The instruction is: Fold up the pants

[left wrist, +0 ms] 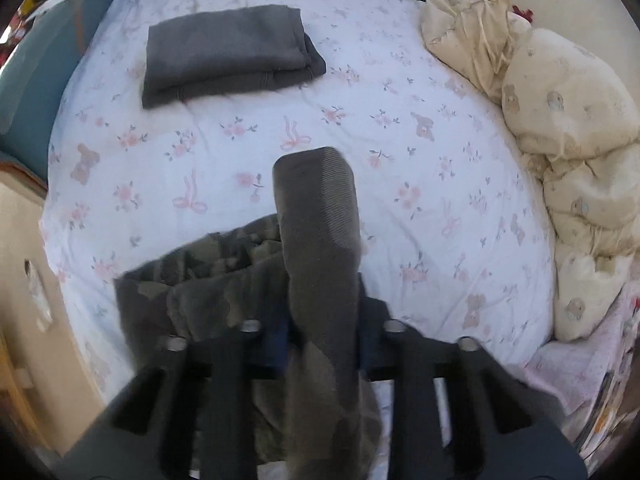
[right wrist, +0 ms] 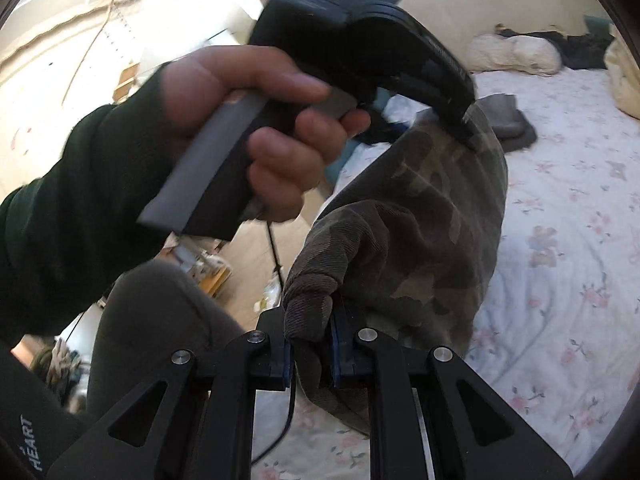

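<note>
Both grippers, left (left wrist: pixel 320 344) and right (right wrist: pixel 312 360), clamp camouflage pants (right wrist: pixel 420 220) (lifted).

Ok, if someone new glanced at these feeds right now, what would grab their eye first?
Probably the camo pants, lifted off the bed and pinched in both grippers: the right gripper bites a bunched edge at bottom centre, the left gripper clamps the upper edge. Next, the hand gripping the left tool, large in the right view. Then the folded grey pants at the far side of the bed.
</note>
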`<move>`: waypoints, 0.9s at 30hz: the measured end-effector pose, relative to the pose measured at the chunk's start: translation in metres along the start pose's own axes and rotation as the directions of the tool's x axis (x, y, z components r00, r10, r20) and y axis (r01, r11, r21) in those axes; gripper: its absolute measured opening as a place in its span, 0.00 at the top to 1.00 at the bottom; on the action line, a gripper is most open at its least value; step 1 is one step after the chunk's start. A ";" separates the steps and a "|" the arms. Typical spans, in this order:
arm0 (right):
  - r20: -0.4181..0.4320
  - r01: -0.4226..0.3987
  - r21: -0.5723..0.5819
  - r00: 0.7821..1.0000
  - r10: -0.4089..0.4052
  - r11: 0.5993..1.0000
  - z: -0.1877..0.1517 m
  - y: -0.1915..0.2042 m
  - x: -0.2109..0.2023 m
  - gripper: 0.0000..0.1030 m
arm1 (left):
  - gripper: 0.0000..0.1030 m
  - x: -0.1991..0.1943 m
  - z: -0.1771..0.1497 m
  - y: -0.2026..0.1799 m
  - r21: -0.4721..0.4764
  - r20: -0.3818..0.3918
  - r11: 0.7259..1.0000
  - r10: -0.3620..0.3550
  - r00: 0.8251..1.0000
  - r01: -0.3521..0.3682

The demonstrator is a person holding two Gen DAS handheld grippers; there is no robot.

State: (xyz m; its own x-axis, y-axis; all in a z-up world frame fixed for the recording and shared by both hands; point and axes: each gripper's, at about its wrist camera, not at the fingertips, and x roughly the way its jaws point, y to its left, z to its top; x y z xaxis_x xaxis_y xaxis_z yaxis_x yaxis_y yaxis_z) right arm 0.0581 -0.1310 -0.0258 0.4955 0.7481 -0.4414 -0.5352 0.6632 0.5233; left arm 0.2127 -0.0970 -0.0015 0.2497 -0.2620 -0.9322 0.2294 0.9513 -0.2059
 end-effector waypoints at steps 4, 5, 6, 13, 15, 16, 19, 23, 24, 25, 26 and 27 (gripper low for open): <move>-0.014 -0.030 -0.017 0.999 0.030 0.999 -0.002 0.004 0.003 0.86 | 0.93 -0.017 -0.012 0.030 0.003 0.032 1.000 -0.002 0.999 0.001; -0.028 -0.033 -0.040 0.999 0.032 0.999 -0.002 0.011 0.007 0.86 | 0.93 -0.022 -0.015 0.041 -0.009 0.036 1.000 -0.007 0.999 0.007; -0.034 -0.035 -0.053 0.999 0.033 0.998 -0.002 0.017 0.009 0.86 | 0.93 -0.028 -0.022 0.058 -0.022 0.045 1.000 -0.007 0.999 0.008; -0.180 -0.077 -0.012 0.981 0.073 0.997 -0.008 0.040 0.075 0.82 | 0.93 0.002 -0.054 0.160 -0.105 -0.006 0.992 0.068 0.998 -0.068; -0.237 -0.046 -0.016 0.971 0.041 0.999 -0.015 0.047 0.100 0.77 | 0.93 0.022 -0.058 0.180 -0.116 -0.033 0.991 0.060 0.998 -0.063; -0.270 -0.027 -0.024 0.963 0.019 0.999 -0.019 0.051 0.112 0.77 | 0.93 0.031 -0.060 0.187 -0.115 -0.040 0.992 0.048 0.998 -0.053; -0.387 -0.029 -0.079 0.922 -0.003 0.996 -0.029 0.066 0.132 0.75 | 0.93 0.044 -0.062 0.203 -0.137 -0.063 0.990 0.025 0.998 -0.034; -0.363 -0.059 -0.077 0.932 0.027 0.995 -0.016 0.064 0.106 0.75 | 0.92 0.042 -0.061 0.201 -0.057 -0.049 0.998 0.029 0.998 -0.032; -0.321 -0.035 -0.062 0.947 0.013 0.997 -0.008 0.057 0.095 0.75 | 0.92 0.044 -0.060 0.202 -0.063 -0.053 0.998 0.023 0.998 -0.027; -0.270 0.009 -0.043 0.963 -0.020 0.999 -0.002 0.046 0.085 0.75 | 0.92 0.046 -0.060 0.203 -0.071 -0.065 0.997 0.020 0.998 -0.025; -0.223 0.091 -0.023 0.970 -0.093 0.996 0.007 0.031 0.078 0.75 | 0.92 0.048 -0.060 0.204 -0.079 -0.073 0.997 0.019 0.997 -0.025; -0.196 0.154 0.001 0.969 -0.151 0.988 0.012 0.018 0.076 0.75 | 0.92 0.048 -0.059 0.205 -0.081 -0.075 0.996 0.020 0.997 -0.026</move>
State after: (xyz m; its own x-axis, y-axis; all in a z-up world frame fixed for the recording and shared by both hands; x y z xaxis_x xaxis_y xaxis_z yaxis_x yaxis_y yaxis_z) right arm 0.0942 -0.0626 -0.0408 0.4266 0.6289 -0.6500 -0.4516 0.7708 0.4494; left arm 0.2158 0.0947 -0.1059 0.1829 -0.2302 -0.9558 0.1462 0.9678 -0.2051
